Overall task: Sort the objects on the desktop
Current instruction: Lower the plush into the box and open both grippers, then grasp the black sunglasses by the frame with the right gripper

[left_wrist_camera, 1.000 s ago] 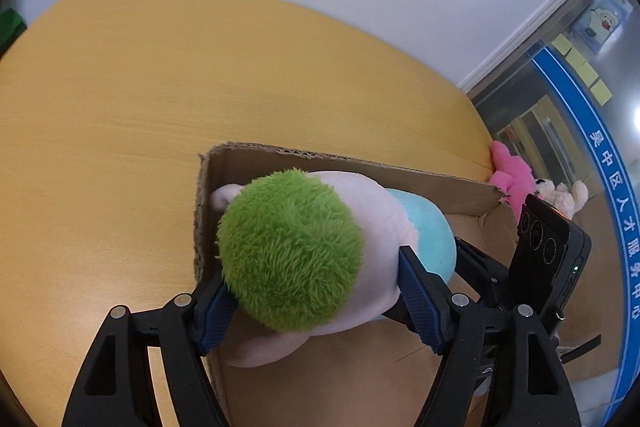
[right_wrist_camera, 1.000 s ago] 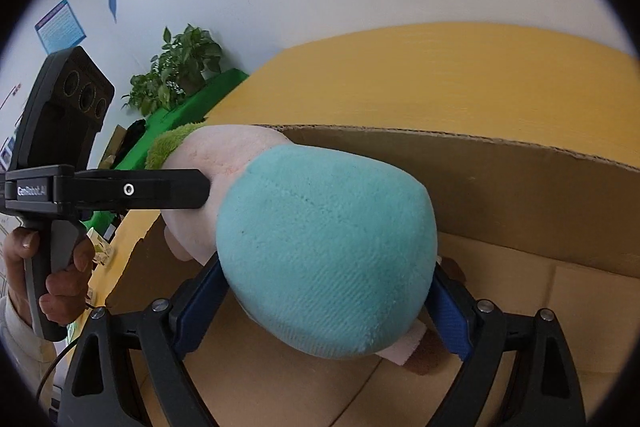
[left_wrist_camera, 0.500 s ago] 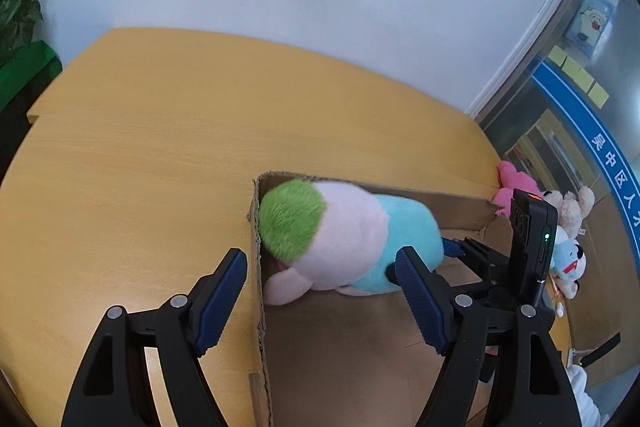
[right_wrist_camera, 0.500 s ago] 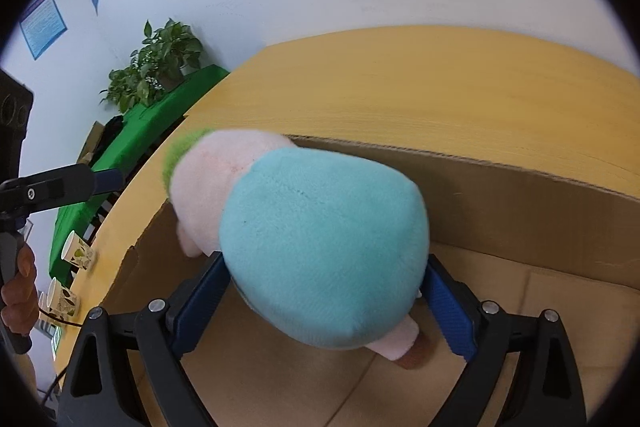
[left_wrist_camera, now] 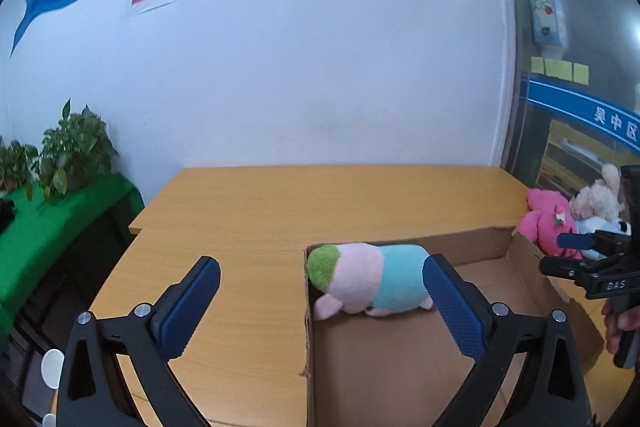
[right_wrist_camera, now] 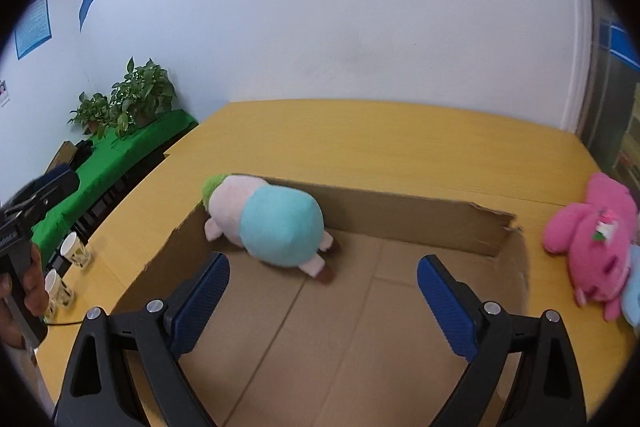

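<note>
Now, nearest to each camera are the grippers' own blue pads, and both pairs stand wide with nothing between them: the left gripper (left_wrist_camera: 320,301) has just been opening its jaws, and the green-headed plush (left_wrist_camera: 370,281) that the left view shows partly behind its right pad is in fact farther away, lying on the floor of the cardboard box (left_wrist_camera: 472,247), not touched by the pads. The right gripper (right_wrist_camera: 323,293) is also wide apart and empty above the box floor. Beyond the pads, the green-headed plush (right_wrist_camera: 268,227) rests in the far left corner of the cardboard box (right_wrist_camera: 400,219), its long axis running along the back wall, green head against the left wall and the blue body toward the middle. So this toy seems already sorted, and I judge that the coming move depends on the next toys. These lie farther and to the right, outside the box on the yellow table (right_wrist_camera: 380,135): the pink plush (right_wrist_camera: 596,239) is just beside the box's torn right corner, with a pale blue one touching it at the frame edge. In the left view the pink plush (left_wrist_camera: 546,223) sits behind the right wall together with a beige plush (left_wrist_camera: 596,201), and the right gripper (left_wrist_camera: 592,253) appears close to them. The right hand (left_wrist_camera: 620,325) is therefore clearly nearer; it would need to swing to its right, over the box wall, to reach the pile
</note>
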{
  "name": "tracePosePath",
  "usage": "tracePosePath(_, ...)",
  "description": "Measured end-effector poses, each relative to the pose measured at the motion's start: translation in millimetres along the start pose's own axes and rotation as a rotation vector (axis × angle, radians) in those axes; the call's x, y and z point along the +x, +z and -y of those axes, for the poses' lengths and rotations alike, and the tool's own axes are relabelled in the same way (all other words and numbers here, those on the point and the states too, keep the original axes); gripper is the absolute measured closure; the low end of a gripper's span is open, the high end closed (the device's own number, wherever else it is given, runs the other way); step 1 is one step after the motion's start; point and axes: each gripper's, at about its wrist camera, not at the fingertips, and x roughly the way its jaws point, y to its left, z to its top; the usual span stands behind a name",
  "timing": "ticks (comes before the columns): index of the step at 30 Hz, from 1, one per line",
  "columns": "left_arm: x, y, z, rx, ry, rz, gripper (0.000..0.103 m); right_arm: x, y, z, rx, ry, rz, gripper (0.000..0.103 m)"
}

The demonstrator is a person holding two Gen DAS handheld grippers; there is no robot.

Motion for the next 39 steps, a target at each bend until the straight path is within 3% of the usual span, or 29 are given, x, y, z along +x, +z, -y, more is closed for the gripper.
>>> tracePosePath(8, -42, -37, 40, 0.061, -0.072, -0.057, 0.0, -68, -54, 11, -0.038, -0.008, 0.006, 0.007)
tracePosePath(13, -57, -82, 48, 0.036, -0.17, -0.159, 0.0, -108, -103, 33, -0.029, 0.038, -0.014, 0.007)
tracePosePath(17, -67, -124, 50, 0.02, -0.234, -0.24, 0.0, -122, -162, 56, -0.031, 0.037, -0.116, 0.007)
tracePosePath(20, -69, -152, 53, -0.01, -0.265, -0.303, 0.0, -119, -213, 81, 0.059, 0.093, -0.24, 0.007)
tracePosePath(23, -69, -170, 58, -0.057, -0.316, -0.352, 0.0, -115, -245, 84, 0.08, 0.097, -0.312, 0.007)
tracePosePath(28, -66, -188, 70, -0.084, -0.347, -0.402, 0.0, -103, -275, 70, 0.128, 0.143, -0.366, 0.007)
tracePosePath(34, -76, -197, 76, -0.081, -0.364, -0.41, 0.0, -96, -288, 22, 0.148, 0.224, -0.391, 0.007)
tracePosePath(39, -85, -210, 66, -0.13, -0.361, -0.434, 0.001, -95, -287, -33, 0.065, 0.312, -0.418, 0.007)
